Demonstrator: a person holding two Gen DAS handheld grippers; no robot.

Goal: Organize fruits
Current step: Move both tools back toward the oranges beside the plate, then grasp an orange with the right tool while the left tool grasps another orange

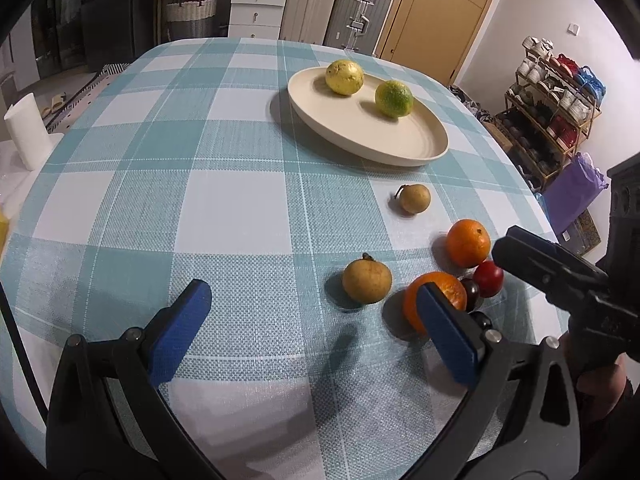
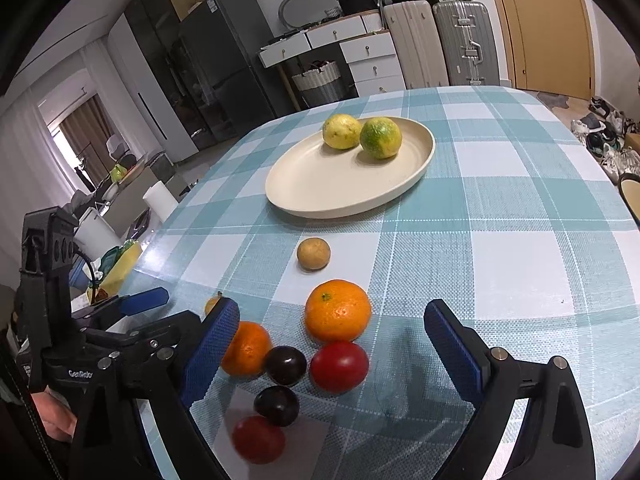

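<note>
In the left wrist view, the left gripper [image 1: 312, 312] hovers over the checked teal-and-white tablecloth [image 1: 224, 200] with its blue-padded fingers spread wide and nothing between them. A cream oval plate [image 1: 416, 148] sits farther back on the table, carrying a yellow citrus fruit [image 1: 344, 77] and a green-yellow citrus fruit [image 1: 393, 98], a little apart. Nearer, a small brown round fruit [image 1: 415, 198] lies alone on the cloth, and a larger brown fruit [image 1: 366, 281] sits just ahead of the gripper's span. To its right is a cluster: one orange [image 1: 468, 242], a second orange [image 1: 440, 292] partly hidden behind the right-hand pad, a red tomato [image 1: 488, 278] and a dark plum [image 1: 470, 294] wedged between them. The right gripper [image 1: 560, 272] shows at the frame's right edge as a black body only. In the right wrist view, the right gripper [image 2: 332, 332] is likewise wide open and empty, poised above the cluster: the big orange [image 2: 338, 310], the second orange [image 2: 250, 348] beside the left pad, the red tomato [image 2: 339, 366], two dark plums [image 2: 285, 365] [image 2: 277, 405] and another blurred red tomato [image 2: 258, 439] nearest the camera. The small brown fruit [image 2: 313, 254] lies between cluster and plate [image 2: 320, 196], where both citrus fruits [image 2: 341, 131] [image 2: 380, 137] appear touching. The left gripper [image 2: 136, 306] shows at far left.
</note>
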